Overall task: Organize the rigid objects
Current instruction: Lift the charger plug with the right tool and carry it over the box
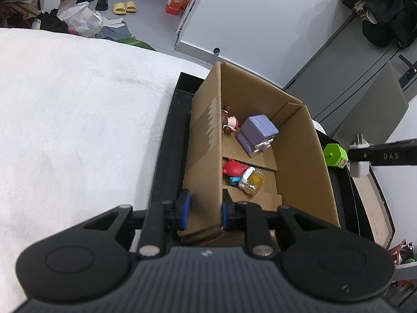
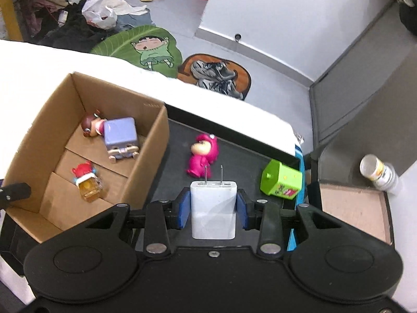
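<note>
The left tool is pinching the near wall of the cardboard box, one blue pad on each side of it. The box is sitting on a black tray over a white-covered surface. Inside the box are lying a purple cube figure, a brown-haired doll, a red figure and a yellow block. The right tool is gripping a white charger, prongs pointing forward, above the tray. On the tray beyond it, a pink figure and a green box are lying well apart.
</note>
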Demonstrator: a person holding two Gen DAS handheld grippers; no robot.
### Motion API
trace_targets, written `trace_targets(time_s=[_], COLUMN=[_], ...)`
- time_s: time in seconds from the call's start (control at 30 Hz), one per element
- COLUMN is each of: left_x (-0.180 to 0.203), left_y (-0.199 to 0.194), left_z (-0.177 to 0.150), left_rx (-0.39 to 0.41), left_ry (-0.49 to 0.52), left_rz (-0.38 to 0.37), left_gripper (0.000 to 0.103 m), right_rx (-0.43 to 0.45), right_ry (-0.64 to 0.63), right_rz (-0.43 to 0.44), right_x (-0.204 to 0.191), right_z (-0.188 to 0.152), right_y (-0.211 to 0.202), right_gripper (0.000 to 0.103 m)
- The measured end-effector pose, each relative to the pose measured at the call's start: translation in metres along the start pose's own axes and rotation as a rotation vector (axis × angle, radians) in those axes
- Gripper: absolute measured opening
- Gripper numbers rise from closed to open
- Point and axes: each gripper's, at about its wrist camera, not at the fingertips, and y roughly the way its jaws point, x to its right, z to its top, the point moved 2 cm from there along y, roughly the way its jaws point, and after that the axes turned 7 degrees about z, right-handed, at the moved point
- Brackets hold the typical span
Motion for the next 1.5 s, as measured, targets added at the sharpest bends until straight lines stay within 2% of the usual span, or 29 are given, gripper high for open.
trace_targets(time_s=[0.6, 0.8, 1.17, 1.37, 1.5], left_x=[0.0, 0.0, 0.0, -0.001, -0.002], left_y=[0.001, 0.0, 0.001, 0.001, 0.001], left_z=[0.0, 0.0, 0.0, 0.0, 0.0], left_rx=[-0.001, -0.001, 0.002, -0.001, -0.001], left_ry=[-0.002, -0.003, -0.006, -0.01, -0.009], left_rz=[-0.004, -0.008, -0.012, -0.016, -0.016], left_gripper=[0.021, 0.021, 0.021, 0.021, 0.021], right_rx=[0.102, 0.099, 0.079, 0.062, 0.057], right_ry=[-0.131, -0.174, -0.266, -0.288, -0.259], right_rz=[0.058, 0.067, 0.031, 0.026, 0.071], right_x=[-0.065, -0.091, -0.13, -0.136, -0.133], right_z=[0.029, 0.038, 0.041, 0.037, 0.038], right_y=[-0.032, -0.022, 0.007, 0.018, 0.024], right_gripper=[0.037, 0.037, 0.037, 0.037, 0.037])
